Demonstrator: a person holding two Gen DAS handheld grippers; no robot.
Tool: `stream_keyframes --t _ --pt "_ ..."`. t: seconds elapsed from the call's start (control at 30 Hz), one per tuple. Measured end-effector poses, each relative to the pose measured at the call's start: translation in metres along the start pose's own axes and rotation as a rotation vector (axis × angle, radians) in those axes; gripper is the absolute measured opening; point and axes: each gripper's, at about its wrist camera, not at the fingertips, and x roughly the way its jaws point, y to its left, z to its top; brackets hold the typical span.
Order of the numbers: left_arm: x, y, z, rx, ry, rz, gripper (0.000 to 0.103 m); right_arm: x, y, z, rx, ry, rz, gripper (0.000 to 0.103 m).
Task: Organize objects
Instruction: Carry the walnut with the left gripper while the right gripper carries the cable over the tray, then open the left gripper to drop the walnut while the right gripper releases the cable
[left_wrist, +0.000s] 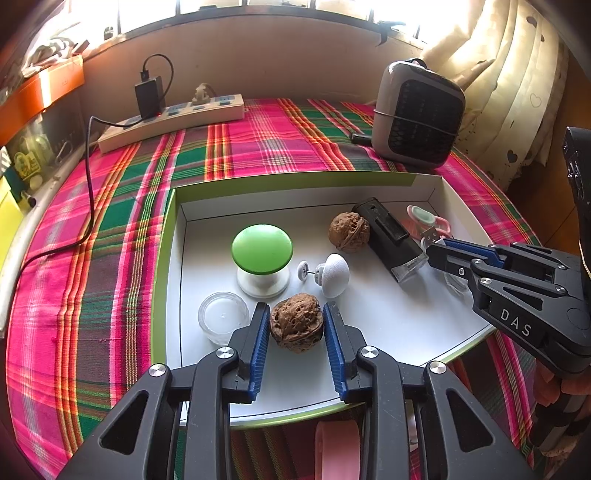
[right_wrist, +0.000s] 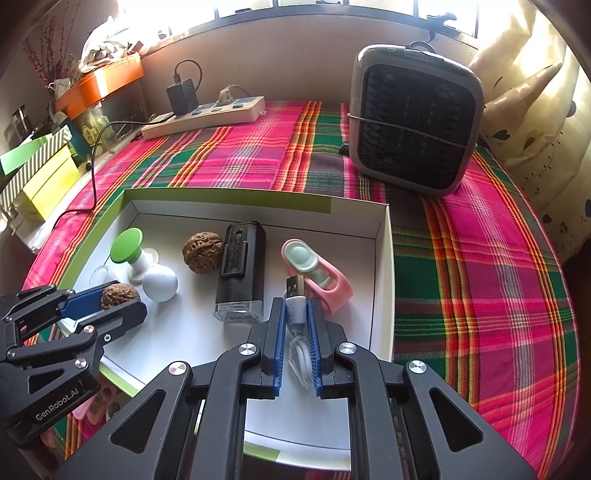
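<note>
Shallow white box (left_wrist: 177, 258), contents left to right: near walnut (left_wrist: 296, 322) flanked by left gripper (left_wrist: 295, 325), pads parted, contact unclear; far walnut (left_wrist: 349, 232); white USB cable (right_wrist: 296, 314) clamped by right gripper (right_wrist: 296, 325).

Table w/ pink, green & orange plaid cloth (right_wrist: 480, 280) fills the foreground. Behind it a plain beige wall (left_wrist: 258, 55) under a barred window (right_wrist: 332, 5), bright daylight blown out. Cream curtain w/ dark heart print (left_wrist: 517, 92) hangs at right. Left side: orange box (right_wrist: 103, 79) on cluttered shelving, yellow boxes (right_wrist: 48, 184) below it.
</note>
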Motion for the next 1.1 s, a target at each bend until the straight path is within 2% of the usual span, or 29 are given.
stream_keyframes --t 0.27,0.4,0.57,0.7,1.1 --pt "0.000 -0.001 0.000 0.003 -0.004 0.006 0.032 0.000 -0.002 -0.001 0.012 -0.002 0.004 0.017" --pt "-0.003 -0.002 -0.001 0.009 -0.011 0.014 0.036 -0.002 -0.002 -0.002 0.016 -0.006 0.010 0.025" --pt "-0.010 -0.003 -0.003 0.007 -0.019 0.015 0.037 -0.006 0.000 -0.003 0.016 -0.015 0.009 0.026" --pt "-0.017 -0.004 -0.006 0.008 -0.031 0.016 0.037 -0.011 0.003 -0.005 0.018 -0.022 0.012 0.034" --pt "-0.044 -0.009 -0.019 -0.001 -0.068 0.008 0.037 -0.035 0.010 -0.017 0.018 -0.067 0.013 0.035"
